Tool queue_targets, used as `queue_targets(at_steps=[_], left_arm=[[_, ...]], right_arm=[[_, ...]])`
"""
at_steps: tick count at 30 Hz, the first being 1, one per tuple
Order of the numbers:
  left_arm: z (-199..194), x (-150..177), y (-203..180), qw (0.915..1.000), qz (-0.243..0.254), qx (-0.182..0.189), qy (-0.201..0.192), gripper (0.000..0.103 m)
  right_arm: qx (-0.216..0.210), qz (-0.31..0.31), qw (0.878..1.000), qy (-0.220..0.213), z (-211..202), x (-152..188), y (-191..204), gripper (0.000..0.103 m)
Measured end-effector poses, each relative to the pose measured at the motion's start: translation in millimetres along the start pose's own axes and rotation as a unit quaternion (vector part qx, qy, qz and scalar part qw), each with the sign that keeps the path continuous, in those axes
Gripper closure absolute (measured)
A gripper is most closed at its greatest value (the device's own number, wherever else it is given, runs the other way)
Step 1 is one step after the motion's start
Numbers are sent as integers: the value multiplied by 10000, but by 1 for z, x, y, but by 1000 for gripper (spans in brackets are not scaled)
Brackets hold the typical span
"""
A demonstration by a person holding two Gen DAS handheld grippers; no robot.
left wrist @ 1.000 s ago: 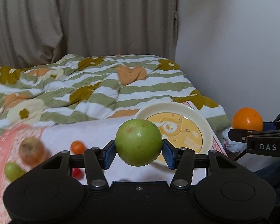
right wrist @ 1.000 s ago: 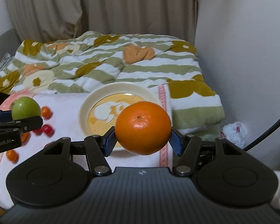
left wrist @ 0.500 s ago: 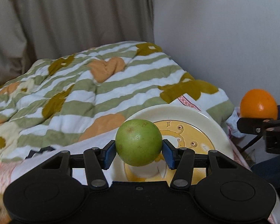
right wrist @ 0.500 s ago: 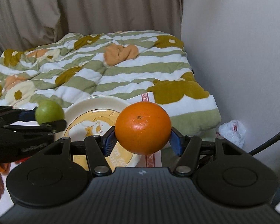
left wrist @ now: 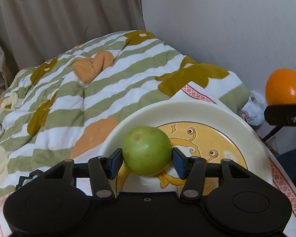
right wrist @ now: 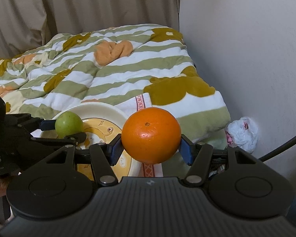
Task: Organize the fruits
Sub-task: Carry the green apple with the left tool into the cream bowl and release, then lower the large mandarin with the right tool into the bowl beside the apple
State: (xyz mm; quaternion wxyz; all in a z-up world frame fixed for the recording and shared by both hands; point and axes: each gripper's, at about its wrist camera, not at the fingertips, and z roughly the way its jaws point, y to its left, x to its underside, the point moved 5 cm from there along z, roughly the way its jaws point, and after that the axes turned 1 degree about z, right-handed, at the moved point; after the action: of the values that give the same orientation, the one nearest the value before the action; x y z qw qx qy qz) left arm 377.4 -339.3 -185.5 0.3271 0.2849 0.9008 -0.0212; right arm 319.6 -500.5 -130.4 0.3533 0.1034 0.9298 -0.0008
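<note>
My left gripper [left wrist: 147, 161] is shut on a green apple [left wrist: 147, 151] and holds it over the near left part of a cream plate [left wrist: 148, 112] with a yellow cartoon centre. The apple [right wrist: 69, 124] and plate [right wrist: 100, 107] also show in the right wrist view. My right gripper [right wrist: 151, 149] is shut on an orange [right wrist: 151, 135] and holds it in the air just right of the plate. The orange [left wrist: 284, 88] shows at the right edge of the left wrist view.
A striped green, white and orange quilt [left wrist: 79, 83] lies behind the plate. A white cloth with pink trim [right wrist: 140, 102] lies under the plate. A crumpled plastic bag [right wrist: 242, 132] sits by the white wall at right. Curtains hang behind.
Both grippers have moved forward toward the plate, each still holding its fruit. The apple has gone from in front of the plate to over it. The small fruits at left have left view.
</note>
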Motion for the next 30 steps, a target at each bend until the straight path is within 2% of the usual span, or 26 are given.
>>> queue_targets(at_steps=[1,2,3,8,14,21,25,30], left_arm=[[-3,-1,0,9999,46,-38,-90,20],[-8,-2,0,9997,77,-88,-223,5],[-13,-3,0,9993,88,-110,-337,1],[-27,0,10,9995,-19,-126,-287,1],[-46,10,30,9989,-406,-165,-171,1],[-63,24,48,9968,-750,-282,-22,1],[-69,32,58,9954,-818,-487,46,1],[-76,43,66,9933,-1020,-522,119,1]], right_arm=[[10,4,10000,-6,0,-1,-1,28],[18,8,10000,-17,-1,-2,-1,28],[21,14,10000,-32,-2,-4,-3,28],[-25,19,9999,-145,-12,-13,-8,28],[-195,-234,9994,-145,-10,-18,3,28],[-505,-761,9958,58,15,-13,37,28],[-604,-1031,9926,213,34,-6,53,28],[-629,-1527,9859,282,54,6,72,28]])
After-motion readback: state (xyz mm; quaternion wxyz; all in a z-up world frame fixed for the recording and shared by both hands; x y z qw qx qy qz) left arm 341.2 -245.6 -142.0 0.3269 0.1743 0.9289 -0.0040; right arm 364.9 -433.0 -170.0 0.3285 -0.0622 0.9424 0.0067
